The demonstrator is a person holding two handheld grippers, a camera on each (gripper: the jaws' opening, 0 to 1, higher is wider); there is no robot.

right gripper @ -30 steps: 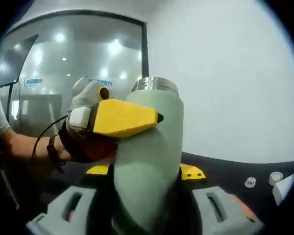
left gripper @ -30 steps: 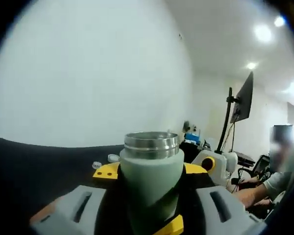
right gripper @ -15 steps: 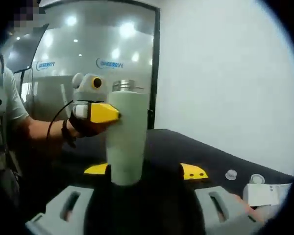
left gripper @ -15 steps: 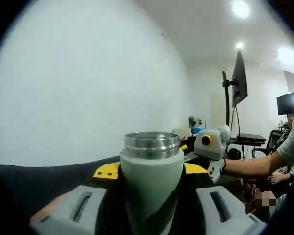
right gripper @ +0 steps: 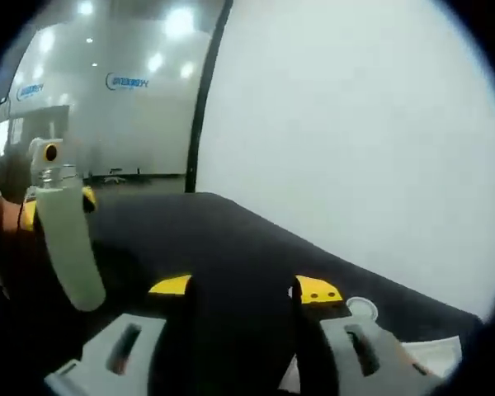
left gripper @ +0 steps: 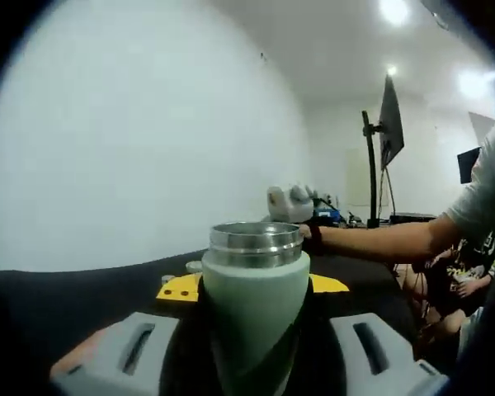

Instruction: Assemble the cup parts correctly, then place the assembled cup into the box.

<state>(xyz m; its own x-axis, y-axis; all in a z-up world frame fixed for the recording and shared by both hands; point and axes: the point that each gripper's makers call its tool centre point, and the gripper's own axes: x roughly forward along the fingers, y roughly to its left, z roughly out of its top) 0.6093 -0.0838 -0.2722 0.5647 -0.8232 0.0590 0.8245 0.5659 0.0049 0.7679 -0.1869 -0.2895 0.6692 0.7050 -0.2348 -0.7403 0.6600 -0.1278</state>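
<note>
A pale green cup body (left gripper: 256,289) with a steel threaded rim stands upright between my left gripper's (left gripper: 254,285) yellow-tipped jaws, which are shut on it. Beyond it my right gripper (left gripper: 290,204) hovers over the black table (left gripper: 82,297), held by a person's arm (left gripper: 379,241). In the right gripper view, my right gripper (right gripper: 244,289) is open with nothing between its jaws. There the cup body (right gripper: 66,247) shows far left, held by the left gripper (right gripper: 58,202). A small white round part (right gripper: 361,308) lies just past the right jaw tip.
Small white parts (left gripper: 191,266) lie on the table behind the cup. A white sheet or box (right gripper: 429,359) sits at the lower right. A white wall (right gripper: 355,148) backs the table. A monitor on a stand (left gripper: 386,124) is at the right.
My right gripper has drawn away from the cup, which was close between its jaws a second ago, and now faces the small white part. The left gripper still holds the cup.
</note>
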